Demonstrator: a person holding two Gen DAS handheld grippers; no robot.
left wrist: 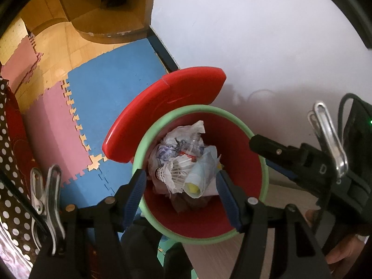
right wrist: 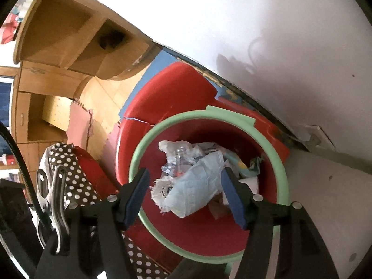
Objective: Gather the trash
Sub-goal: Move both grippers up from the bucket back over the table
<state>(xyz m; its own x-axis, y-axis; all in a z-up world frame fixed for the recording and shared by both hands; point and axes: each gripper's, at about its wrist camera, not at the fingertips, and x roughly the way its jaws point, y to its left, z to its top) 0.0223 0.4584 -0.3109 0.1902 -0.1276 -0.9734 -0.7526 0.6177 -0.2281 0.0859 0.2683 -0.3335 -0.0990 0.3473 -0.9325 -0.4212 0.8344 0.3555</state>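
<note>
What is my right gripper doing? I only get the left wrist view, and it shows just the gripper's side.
Observer: The right gripper is open above the bin, with nothing between its pads.
Operator: Is there any trash in there that I'm missing?
Observer: A teal wrapper lies against the bin's inner wall, on the right of the right wrist view.
Operator: Is anything on the wall nearby?
Observer: A socket sits low on the wall, just past the bin.

Below my matt blue rubbery pads [left wrist: 134, 195] the glossy red plastic bin [left wrist: 241, 144] with smooth green rim [left wrist: 148, 137] holds crumpled white paper [left wrist: 186, 134]; beside it, matt foam mats [left wrist: 111, 88].
</note>
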